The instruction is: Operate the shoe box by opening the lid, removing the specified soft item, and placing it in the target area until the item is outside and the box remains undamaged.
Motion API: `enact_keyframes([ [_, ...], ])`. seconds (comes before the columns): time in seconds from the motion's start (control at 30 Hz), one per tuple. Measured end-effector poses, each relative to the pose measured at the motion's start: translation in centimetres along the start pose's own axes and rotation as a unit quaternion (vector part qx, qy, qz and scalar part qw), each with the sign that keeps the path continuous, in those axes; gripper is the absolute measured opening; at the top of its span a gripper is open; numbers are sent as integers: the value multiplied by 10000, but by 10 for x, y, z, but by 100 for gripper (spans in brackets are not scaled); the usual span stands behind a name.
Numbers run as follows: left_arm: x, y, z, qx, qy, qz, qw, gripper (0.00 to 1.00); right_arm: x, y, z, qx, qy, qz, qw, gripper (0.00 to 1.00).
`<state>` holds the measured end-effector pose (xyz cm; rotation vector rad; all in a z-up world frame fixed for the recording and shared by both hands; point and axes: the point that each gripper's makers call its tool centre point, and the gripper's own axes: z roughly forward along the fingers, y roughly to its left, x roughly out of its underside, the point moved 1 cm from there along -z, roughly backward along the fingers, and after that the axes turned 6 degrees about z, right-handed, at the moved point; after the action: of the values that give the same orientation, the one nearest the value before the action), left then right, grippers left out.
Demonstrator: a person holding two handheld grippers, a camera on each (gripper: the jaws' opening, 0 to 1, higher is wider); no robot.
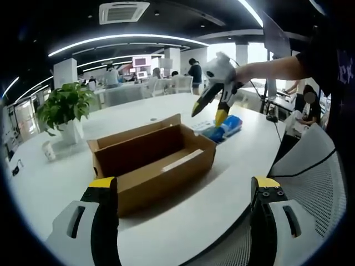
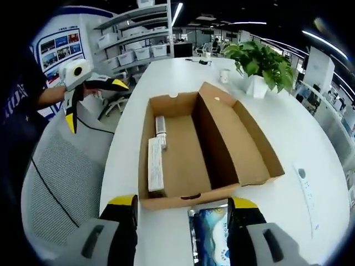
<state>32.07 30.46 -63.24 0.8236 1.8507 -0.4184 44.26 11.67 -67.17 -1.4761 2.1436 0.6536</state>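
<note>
Left gripper view: left tongs (image 1: 183, 191) released, above the tabletop (image 1: 61, 183) before the open shoe box (image 1: 152, 160). Right tongs (image 1: 213, 111) released over the blue soft item (image 1: 224, 128) lying beyond the box.

Right gripper view: right tongs (image 2: 183, 208) released, soft item (image 2: 211, 235) between them on the tabletop (image 2: 310, 149), touching the box (image 2: 205, 149).

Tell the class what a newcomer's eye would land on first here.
The open cardboard box in the middle of the white table, lid folded back. Next, the blue soft packet lying outside it, between the right gripper jaws. A potted plant stands beyond the box.
</note>
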Motion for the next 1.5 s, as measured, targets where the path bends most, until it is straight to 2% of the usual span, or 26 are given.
enact_keyframes([
  [1.17, 2, 1, 0, -40, 46, -10, 10000, 99, -13, 11, 51, -406, 389, -500, 9972, 60],
  [1.5, 3, 2, -1, -41, 43, -20, 10000, 99, -9, 17, 66, -563, 616, -642, 9944, 59],
])
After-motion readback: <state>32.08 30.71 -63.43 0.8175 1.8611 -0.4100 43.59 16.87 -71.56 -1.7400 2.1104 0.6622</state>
